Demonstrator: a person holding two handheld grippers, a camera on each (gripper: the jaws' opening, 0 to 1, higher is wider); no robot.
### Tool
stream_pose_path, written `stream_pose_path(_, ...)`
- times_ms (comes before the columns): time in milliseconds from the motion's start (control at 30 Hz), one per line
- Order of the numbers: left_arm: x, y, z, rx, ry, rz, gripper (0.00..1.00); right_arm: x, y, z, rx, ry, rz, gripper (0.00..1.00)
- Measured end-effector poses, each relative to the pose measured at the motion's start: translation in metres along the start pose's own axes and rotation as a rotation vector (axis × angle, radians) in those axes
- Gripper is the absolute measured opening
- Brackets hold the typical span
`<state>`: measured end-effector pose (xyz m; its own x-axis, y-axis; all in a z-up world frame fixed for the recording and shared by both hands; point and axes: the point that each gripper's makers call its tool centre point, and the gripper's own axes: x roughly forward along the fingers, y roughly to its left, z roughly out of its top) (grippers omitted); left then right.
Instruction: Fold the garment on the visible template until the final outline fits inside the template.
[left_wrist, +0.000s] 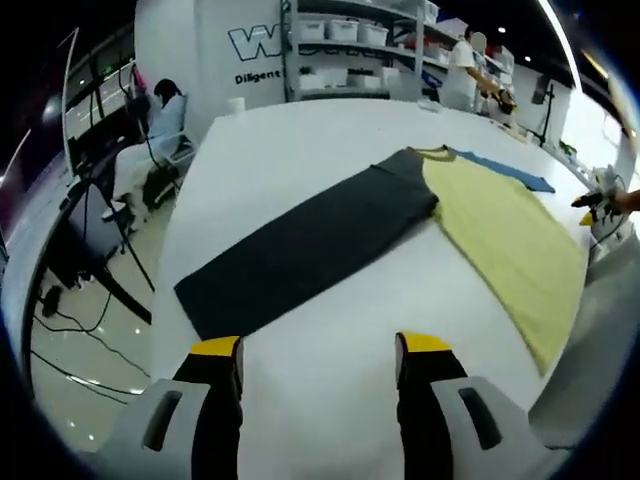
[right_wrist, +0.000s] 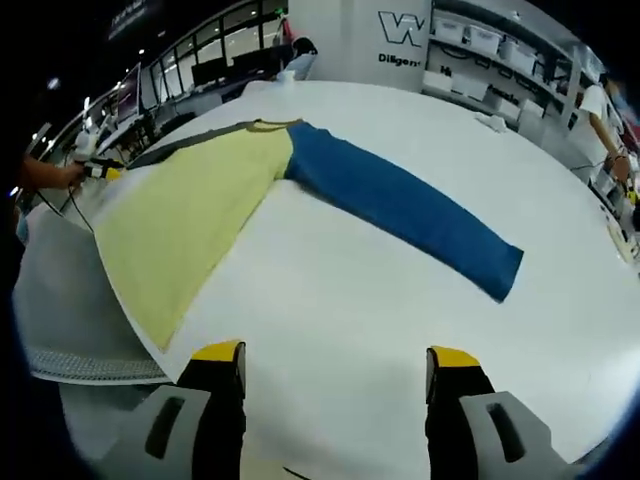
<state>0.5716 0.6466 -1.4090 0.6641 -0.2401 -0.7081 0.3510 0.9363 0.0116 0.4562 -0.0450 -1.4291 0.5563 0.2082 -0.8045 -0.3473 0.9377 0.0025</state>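
Long-sleeved shirt (left_wrist: 500, 240), yellow body, dark grey sleeve (left_wrist: 300, 250) and blue sleeve (right_wrist: 400, 205) both fully outstretched, lying flat on the white table (right_wrist: 350, 300), its hem at the table edge. Left tongs (left_wrist: 318, 350) and right tongs (right_wrist: 335, 358): spread, holding nothing, hovering over bare table short of the sleeves. Risk: a pinch catching one fabric layer would drag the shirt off the edge.
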Motion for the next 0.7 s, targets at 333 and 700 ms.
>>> stream_pose_path(333, 0.003, 0.019, 0.001, -0.060, 0.032, 0.067, 0.57, -0.003, -0.016, -0.007, 0.062, 0.006, -0.039, 0.72)
stream_pose_path(700, 0.011, 0.040, 0.003, -0.143, 0.062, 0.117, 0.47, -0.009, -0.037, 0.006, 0.164, -0.040, -0.080, 0.70)
